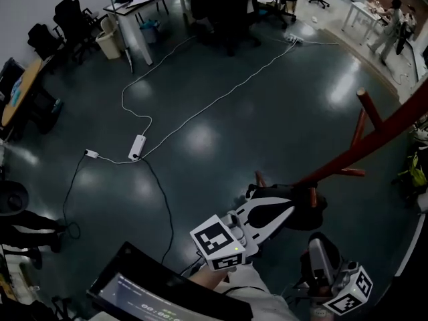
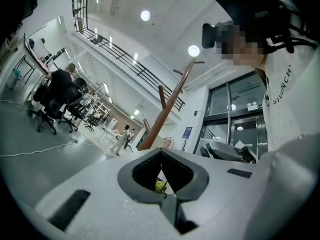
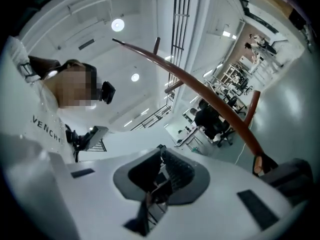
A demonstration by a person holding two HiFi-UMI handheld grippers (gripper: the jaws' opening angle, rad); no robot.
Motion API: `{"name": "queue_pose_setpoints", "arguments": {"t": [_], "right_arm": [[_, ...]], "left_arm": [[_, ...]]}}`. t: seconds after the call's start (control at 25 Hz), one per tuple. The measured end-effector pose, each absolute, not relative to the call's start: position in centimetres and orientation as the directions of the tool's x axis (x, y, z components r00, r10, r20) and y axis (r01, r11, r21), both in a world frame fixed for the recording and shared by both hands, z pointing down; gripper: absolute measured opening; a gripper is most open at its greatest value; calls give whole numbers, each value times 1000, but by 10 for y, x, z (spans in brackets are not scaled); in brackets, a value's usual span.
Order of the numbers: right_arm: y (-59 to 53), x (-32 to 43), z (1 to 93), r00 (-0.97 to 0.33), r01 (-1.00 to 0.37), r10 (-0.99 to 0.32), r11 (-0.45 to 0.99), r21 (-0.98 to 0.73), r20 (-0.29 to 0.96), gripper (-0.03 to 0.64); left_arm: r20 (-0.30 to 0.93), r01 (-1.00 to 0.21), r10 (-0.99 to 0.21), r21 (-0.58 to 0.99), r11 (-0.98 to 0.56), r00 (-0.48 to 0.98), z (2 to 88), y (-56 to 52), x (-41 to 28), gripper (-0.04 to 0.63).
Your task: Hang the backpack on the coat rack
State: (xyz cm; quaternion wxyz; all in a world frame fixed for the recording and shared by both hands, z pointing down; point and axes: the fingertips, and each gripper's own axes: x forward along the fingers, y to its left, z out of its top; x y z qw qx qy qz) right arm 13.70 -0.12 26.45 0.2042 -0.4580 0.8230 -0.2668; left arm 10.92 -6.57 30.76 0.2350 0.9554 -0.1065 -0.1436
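Note:
The reddish-brown wooden coat rack [image 1: 374,136] leans across the right of the head view, with pegs sticking out. A black backpack [image 1: 309,212] hangs low on the pole by a short peg; it also shows in the right gripper view, where the backpack [image 3: 292,176] sits under a peg. My left gripper [image 1: 289,211] is just left of the bag, its jaw tips together with nothing visible between them. In its own view the left gripper [image 2: 161,151] points up along the rack [image 2: 167,109]. My right gripper [image 1: 318,245] is below the bag, and the right gripper [image 3: 160,150] is also shut and empty.
A white power strip [image 1: 137,147] and long white and black cables lie on the dark glossy floor. Desks, office chairs and a bin [image 1: 107,44] stand at the far left and top. A person [image 1: 388,25] stands far right. A dark screen [image 1: 154,293] sits at the bottom left.

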Motion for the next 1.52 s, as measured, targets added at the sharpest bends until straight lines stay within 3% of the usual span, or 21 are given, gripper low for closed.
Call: {"name": "queue_pose_setpoints", "arguments": {"t": [0.2, 0.68, 1.52], "right_arm": [[1, 117, 267, -512, -705, -858, 400, -586, 30, 35], [10, 102, 238, -468, -813, -883, 417, -407, 28, 34], [3, 113, 255, -428, -835, -900, 358, -417, 85, 32]], "left_arm": [[-214, -136, -264, 475, -869, 940, 296, -53, 98, 9], [-238, -145, -268, 433, -890, 933, 274, -63, 75, 9], [-225, -133, -263, 467, -874, 938, 289, -71, 80, 9]]}}
